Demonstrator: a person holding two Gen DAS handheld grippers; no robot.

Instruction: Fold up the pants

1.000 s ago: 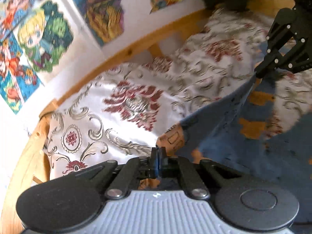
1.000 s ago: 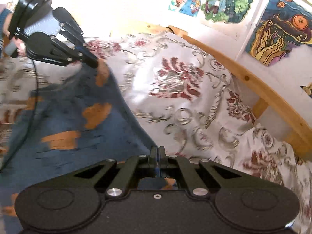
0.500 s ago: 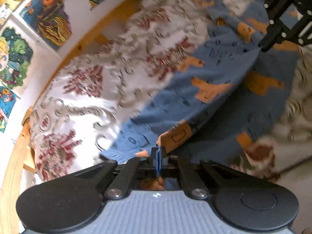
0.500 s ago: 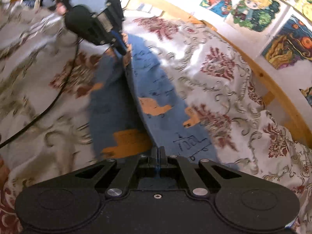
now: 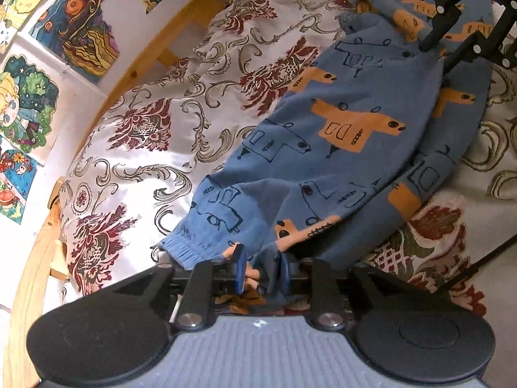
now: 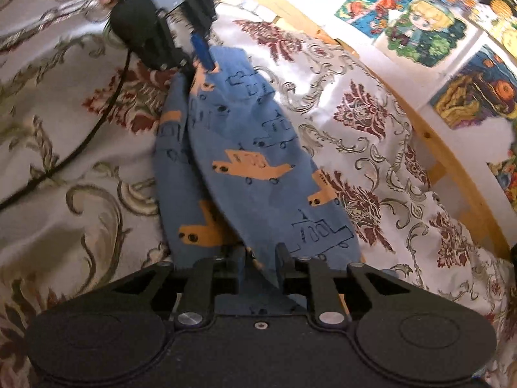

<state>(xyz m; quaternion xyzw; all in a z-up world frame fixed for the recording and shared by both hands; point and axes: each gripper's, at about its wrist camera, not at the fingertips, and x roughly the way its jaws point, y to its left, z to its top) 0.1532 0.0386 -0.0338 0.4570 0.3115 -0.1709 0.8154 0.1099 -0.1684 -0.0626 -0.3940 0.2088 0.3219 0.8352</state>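
The pants (image 5: 339,148) lie on the bed, folded lengthwise with one leg stacked on the other over the patterned bedspread (image 5: 155,148), running roughly parallel to the wooden bed rail (image 6: 429,148). My left tongs (image 5: 260,271) sit at the cuff end: the fingers stand apart, with the ribbed cuff and a fold of blue cloth loose between them, not pinched. My right tongs (image 6: 260,268) are at the opposite end, also spread, with the upper layer's edge running into the gap; seen from the left camera they stand open over the bunched cloth at the far end. So I judge the lengthwise fold is laid and I am letting go. To do this well I should draw each pair of tongs straight back along the cloth's length, low and slow, so neither finger snags a hem and drags the top layer. The upper leg sits a little askew, leaving a strip of the lower leg showing along the side away from the rail, so before the crosswise fold I would square those edges. The cuff end is puckered and the far end bunched; both want smoothing flat first. The black cable (image 6: 74,152) trails on the bedspread just beside the pants and could catch the cloth when I swing across.
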